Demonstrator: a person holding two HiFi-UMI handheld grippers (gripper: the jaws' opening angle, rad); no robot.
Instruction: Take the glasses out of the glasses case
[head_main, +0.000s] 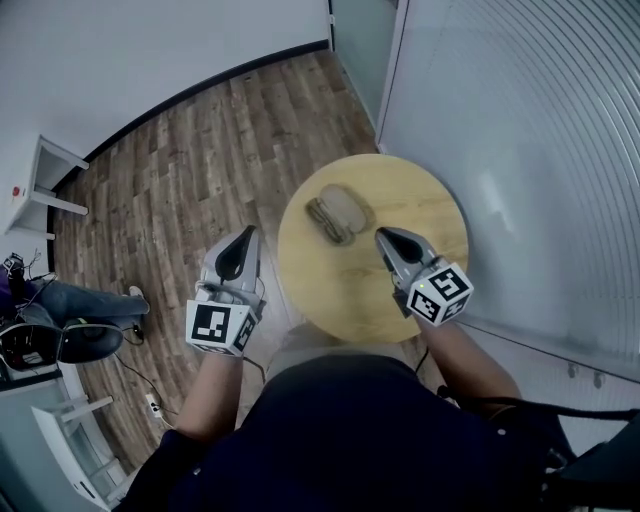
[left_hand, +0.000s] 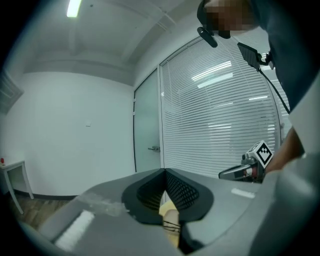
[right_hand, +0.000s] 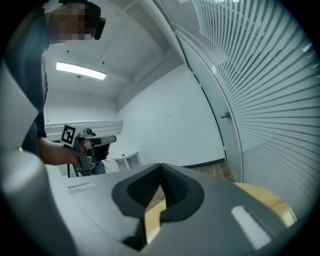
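Note:
A tan glasses case lies closed on the round wooden table, towards its left side. My right gripper hovers over the table just right of the case, jaws shut and empty; the right gripper view shows its tips meeting. To the left of the table's edge my left gripper is over the floor, pointing forward, also shut with nothing held. In the left gripper view a sliver of the case shows below the joined tips. No glasses are in sight.
A glass wall with blinds runs close behind and right of the table. Wood floor spreads to the left. A white shelf, a seated person's legs and floor cables are at the far left.

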